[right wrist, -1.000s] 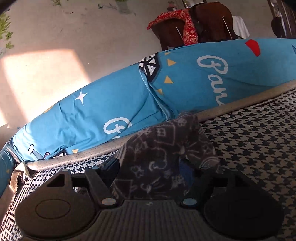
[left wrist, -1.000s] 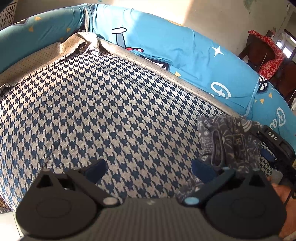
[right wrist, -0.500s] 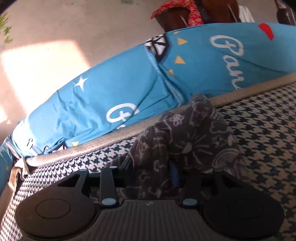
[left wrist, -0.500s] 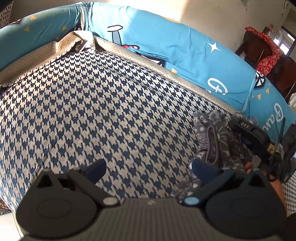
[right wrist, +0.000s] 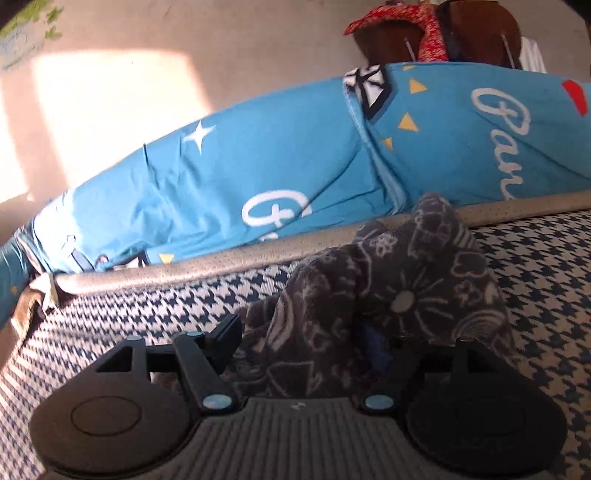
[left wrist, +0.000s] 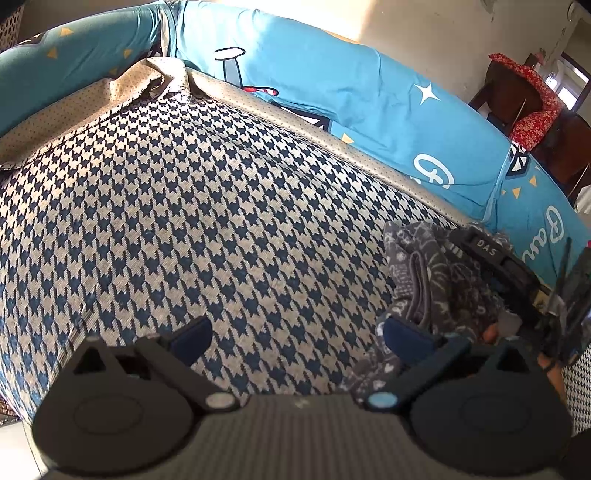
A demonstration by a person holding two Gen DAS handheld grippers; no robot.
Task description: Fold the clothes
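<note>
Surface: a cushion [left wrist: 192,206] covered in blue-and-beige houndstooth cloth, with a dotted beige border [left wrist: 332,147] along its far edge.
Background: bright blue printed bolsters [left wrist: 332,81] line the far edge of the cushion; a pale wall with a patch of sunlight rises behind them, and a dark wooden chair [right wrist: 476,29] draped with red patterned cloth [right wrist: 428,26] stands beyond.
Garment: a dark grey garment [right wrist: 391,291] with a white doodle print lies bunched in a heap near the far edge of the cushion, just short of the beige border; in the left wrist view it sits at the right side [left wrist: 432,280].
Left gripper [left wrist: 295,334]: jaws spread wide over bare houndstooth cloth, holding nothing; its right finger lies just beside the edge of the garment.
Right gripper [right wrist: 306,343]: jaws part-way open with a fold of the garment between them; the cloth hides the right finger, so I cannot tell whether they pinch it.
Person: a bit of a hand [left wrist: 554,373] shows at the right edge of the left wrist view, behind the black body of the right gripper marked "DAS".
</note>
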